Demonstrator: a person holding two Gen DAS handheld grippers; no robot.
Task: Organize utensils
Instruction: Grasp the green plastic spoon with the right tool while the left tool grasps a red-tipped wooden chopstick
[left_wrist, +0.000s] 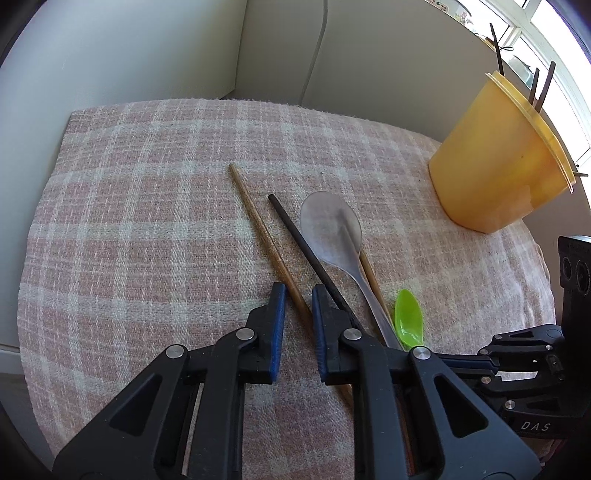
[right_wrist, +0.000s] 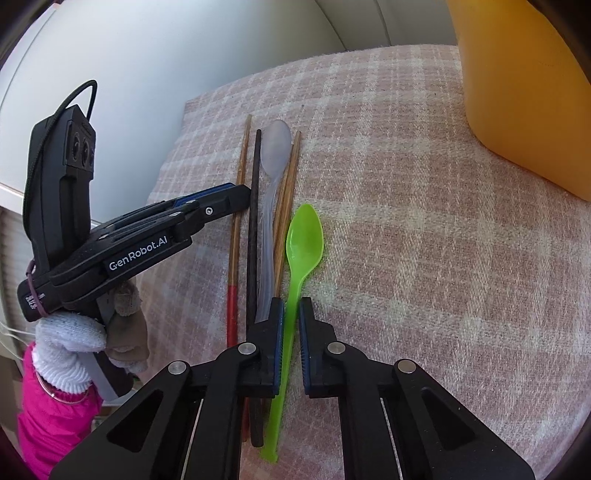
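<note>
Utensils lie side by side on the pink plaid cloth (left_wrist: 147, 221): a brown wooden chopstick (left_wrist: 258, 225) with a red end (right_wrist: 232, 314), a black chopstick (left_wrist: 299, 240), a clear plastic spoon (left_wrist: 332, 229), more brown chopsticks (right_wrist: 286, 199) under it, and a green plastic spoon (right_wrist: 304, 240). My left gripper (left_wrist: 298, 299) is open, its jaws either side of the brown chopstick. My right gripper (right_wrist: 291, 314) is open, its jaws either side of the green spoon's handle. A yellow cup (left_wrist: 506, 158) at the right holds dark chopsticks (left_wrist: 535, 88).
The cloth covers a small table against a white wall (left_wrist: 129, 48). A grey cable (left_wrist: 314, 55) hangs down the wall behind. A window (left_wrist: 554, 55) is at the far right. The yellow cup (right_wrist: 524, 92) stands close to my right gripper's right side.
</note>
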